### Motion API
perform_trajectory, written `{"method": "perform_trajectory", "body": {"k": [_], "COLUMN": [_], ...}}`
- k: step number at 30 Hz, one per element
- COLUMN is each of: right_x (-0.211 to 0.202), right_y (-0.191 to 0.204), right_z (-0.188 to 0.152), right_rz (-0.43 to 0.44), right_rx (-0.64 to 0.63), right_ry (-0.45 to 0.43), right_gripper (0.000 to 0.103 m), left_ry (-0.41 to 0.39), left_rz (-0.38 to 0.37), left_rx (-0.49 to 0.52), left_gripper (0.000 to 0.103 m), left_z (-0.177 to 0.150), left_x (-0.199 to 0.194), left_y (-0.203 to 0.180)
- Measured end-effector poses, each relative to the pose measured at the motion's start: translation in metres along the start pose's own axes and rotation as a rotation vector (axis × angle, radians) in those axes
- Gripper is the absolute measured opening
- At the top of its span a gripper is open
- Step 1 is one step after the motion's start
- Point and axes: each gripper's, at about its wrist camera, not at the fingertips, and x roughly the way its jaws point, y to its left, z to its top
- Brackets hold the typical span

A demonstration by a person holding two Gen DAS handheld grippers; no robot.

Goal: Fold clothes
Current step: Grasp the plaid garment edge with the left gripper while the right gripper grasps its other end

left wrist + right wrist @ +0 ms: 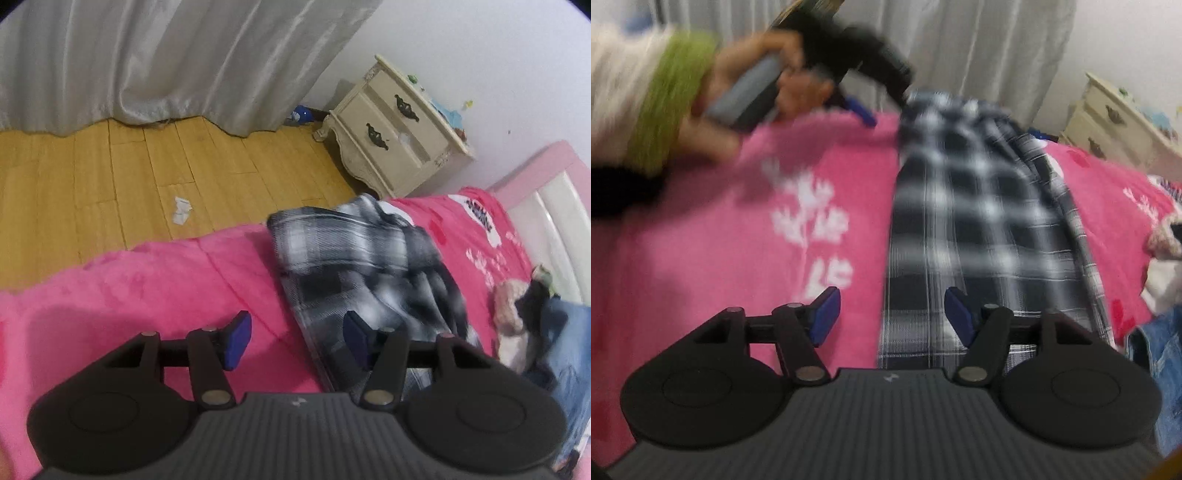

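One black-and-white plaid garment (964, 206) lies folded lengthwise on pink blanket (720, 258).

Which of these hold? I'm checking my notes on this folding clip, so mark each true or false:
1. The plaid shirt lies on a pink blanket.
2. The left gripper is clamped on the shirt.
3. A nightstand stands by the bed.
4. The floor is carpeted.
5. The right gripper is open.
1. True. The plaid shirt lies on the pink blanket.
2. False. The left gripper is open, its pads apart above the shirt's edge, gripping nothing.
3. True. The cream nightstand stands beside the bed, near the curtain.
4. False. The floor is bare wood planks, with a scrap of paper on it.
5. True. The right gripper is open, with nothing pinched.
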Motion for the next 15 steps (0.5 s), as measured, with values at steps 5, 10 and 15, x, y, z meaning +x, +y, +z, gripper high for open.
{"method": "perform_trajectory", "body": {"k": [5,10,15], "right_x": [0.019,0.026,0.026], "right_y": [0.001,-0.003,0.024], "right_z": [-0.018,-0.029,-0.027], "right_rz": [-0.180,-0.260,-0.365], "right_rx": [-0.037,0.006,-0.099], "right_ry": [0.119,0.154,0.150], "right_gripper": [0.059,0.054,0.011], "left_ry": [-0.023,-0.073,-0.104], "left_rz": [-0.080,-0.038,0.023], "left_rx": [-0.007,0.081,0.057], "left_gripper": [0.059,0.036,0.005], "left_z": [-0.004,-0.016,-0.024], "left_x": [0.014,0.025,0.010], "left_y": [0.000,-0.016,-0.026]}}
